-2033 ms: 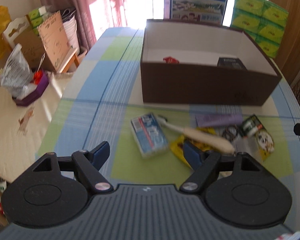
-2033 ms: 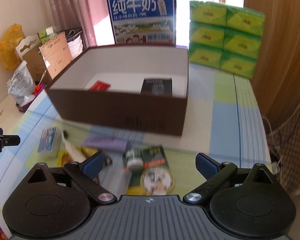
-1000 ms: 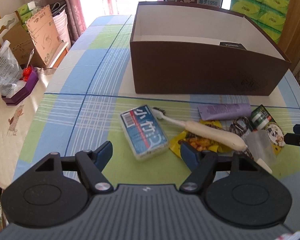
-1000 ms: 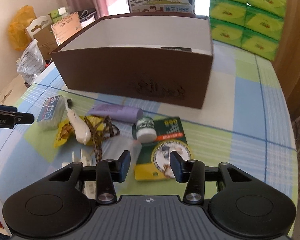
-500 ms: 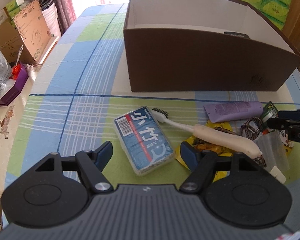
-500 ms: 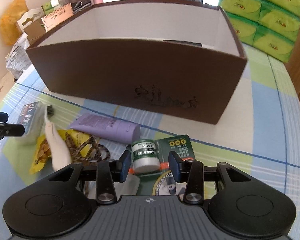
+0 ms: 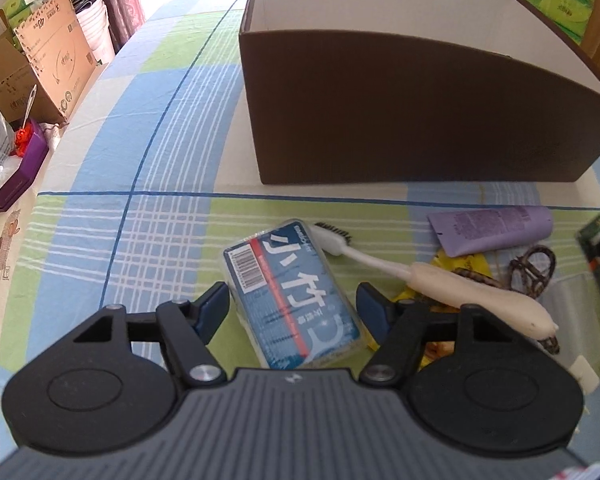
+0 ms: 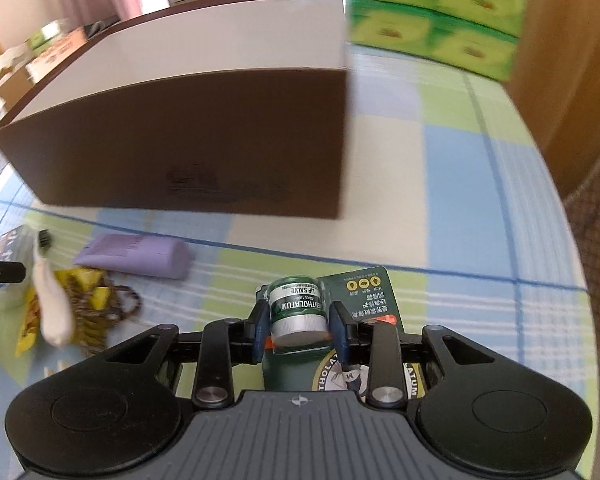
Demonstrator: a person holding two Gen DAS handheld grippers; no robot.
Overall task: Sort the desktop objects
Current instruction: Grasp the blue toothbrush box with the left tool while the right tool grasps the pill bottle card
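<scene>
A blue pack (image 7: 292, 296) with white lettering lies flat on the checked tablecloth. My left gripper (image 7: 292, 306) straddles it. Its jaws are closing, and both pads stand just clear of the pack's long sides. In the right wrist view a small green lip salve jar (image 8: 296, 308) sits on its green card (image 8: 364, 292). My right gripper (image 8: 299, 330) is closing on the jar, with a pad against each side. The open brown box (image 7: 380, 120) stands behind the loose items, and its inside is hidden from here.
A white brush (image 7: 460, 284), a purple tube (image 7: 492, 228), a yellow snack packet (image 7: 464, 264) and a brown cord (image 7: 536, 268) lie between the two grippers. Green tissue packs (image 8: 432, 20) are stacked at the back right. Cardboard boxes (image 7: 48, 72) stand beyond the table's left edge.
Both grippers have come down and forward to the table. The left now straddles the blue pack and has narrowed slightly. The right jaws have drawn in around the jar.
</scene>
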